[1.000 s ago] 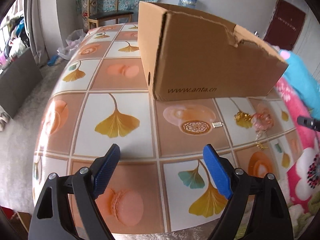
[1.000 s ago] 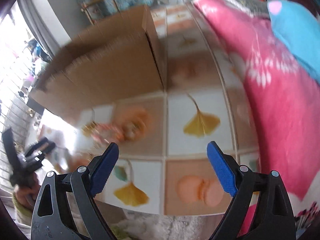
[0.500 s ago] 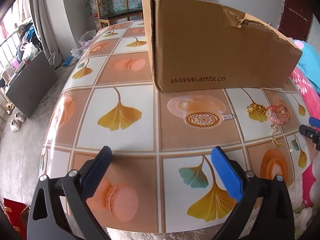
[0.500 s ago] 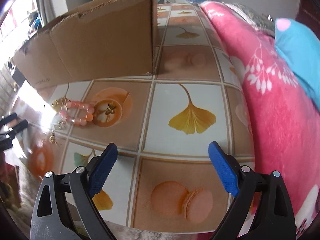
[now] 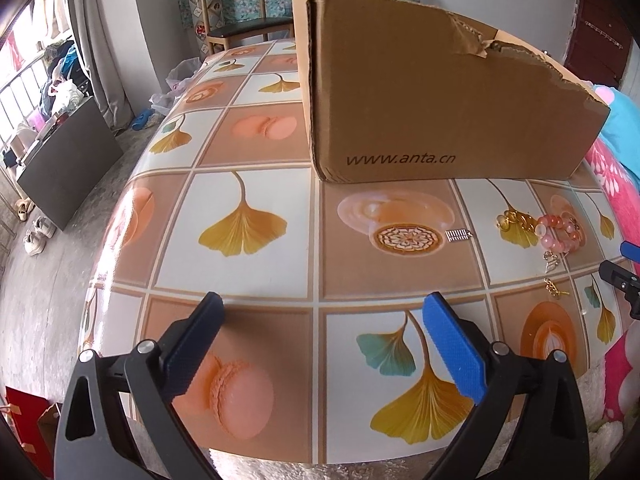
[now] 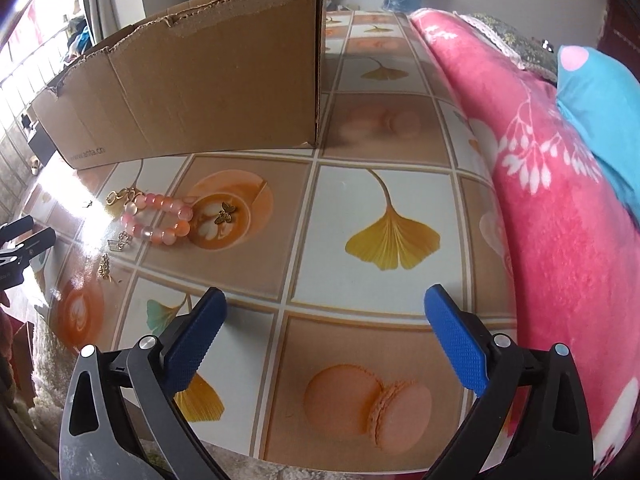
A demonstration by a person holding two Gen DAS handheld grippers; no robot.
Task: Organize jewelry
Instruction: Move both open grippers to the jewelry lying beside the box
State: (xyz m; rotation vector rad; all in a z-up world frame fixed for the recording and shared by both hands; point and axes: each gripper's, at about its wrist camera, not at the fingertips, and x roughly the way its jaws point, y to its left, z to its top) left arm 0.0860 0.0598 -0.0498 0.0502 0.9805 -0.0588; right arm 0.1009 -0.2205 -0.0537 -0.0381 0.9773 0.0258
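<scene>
Reaching for the pink glass-bead bracelet (image 6: 158, 220) needs care, right gripper (image 6: 326, 326) jaws just opened wide and empty, left gripper (image 5: 320, 332) likewise spread, lowering squarely over its beads

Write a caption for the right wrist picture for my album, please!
Open right tool hovers over the patterned table, pink bead bracelet waiting by the cardboard box.

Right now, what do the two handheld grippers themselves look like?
Both look alike. The left gripper and right gripper each have two black plastic arms with triangular cut-outs and silver rivets, ending in flat fingers faced with bright blue, finely dimpled pads. No cables, markings or sleeves show.
</scene>
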